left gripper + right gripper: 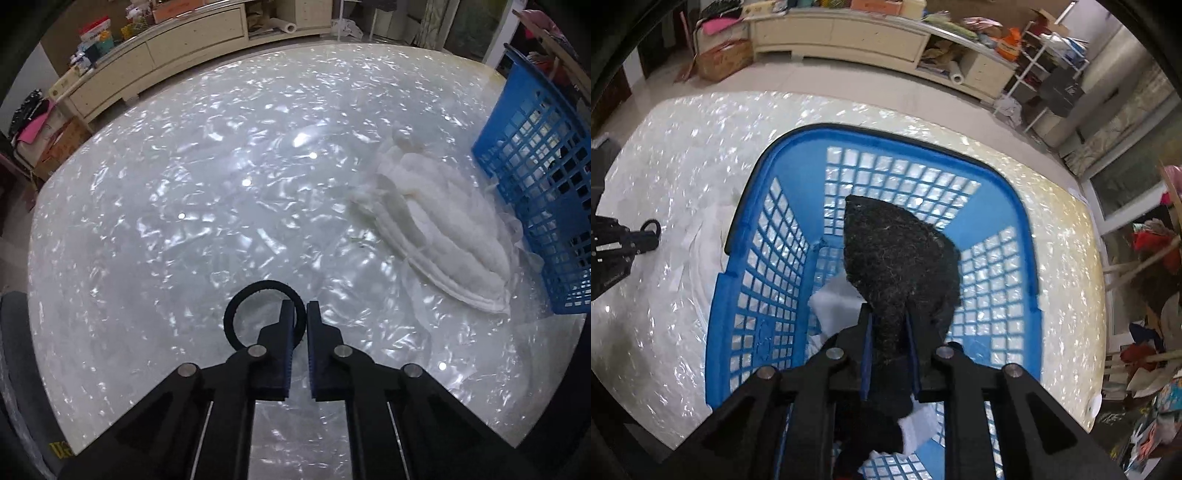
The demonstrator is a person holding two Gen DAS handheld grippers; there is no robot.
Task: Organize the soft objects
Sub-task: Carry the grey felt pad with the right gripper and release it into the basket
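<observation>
blue basket [535,192] cut off right, basket contents [834,302] partly hidden

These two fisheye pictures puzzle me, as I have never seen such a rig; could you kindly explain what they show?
A person holds a two-fingered gripper in each hand, with a camera on each looking along its fingers. The left view shows the left gripper, jaws shut on a black ring, above a pearly white table. White folded fabric lies beside a blue basket. The right view shows the right gripper holding a dark fuzzy cloth over that basket.
</observation>
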